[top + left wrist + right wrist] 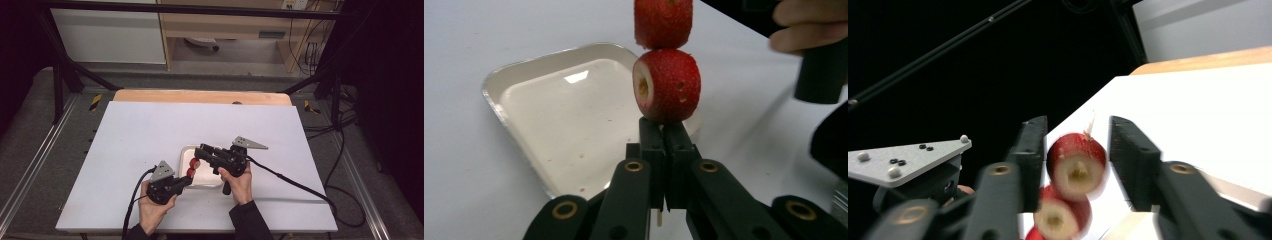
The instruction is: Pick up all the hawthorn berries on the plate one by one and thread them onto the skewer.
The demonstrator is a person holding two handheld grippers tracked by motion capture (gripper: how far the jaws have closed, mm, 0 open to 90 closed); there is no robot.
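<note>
Above the shallow white metal tray (186, 151) on the white table (140, 135), a thin wooden skewer (659, 218) threaded with red hollowed strawberry pieces (667, 85) is clamped in the fully closed left gripper (663, 131), while the top piece (1077, 163) is flanked, untouched, by the half-open right gripper (1077, 150).

Over the shiny metal tray (519, 80), the strawberry pieces (667, 85) look moist and pitted on a pale wooden skewer (659, 217); matt black plastic jaws; smooth white table (150, 130).
</note>
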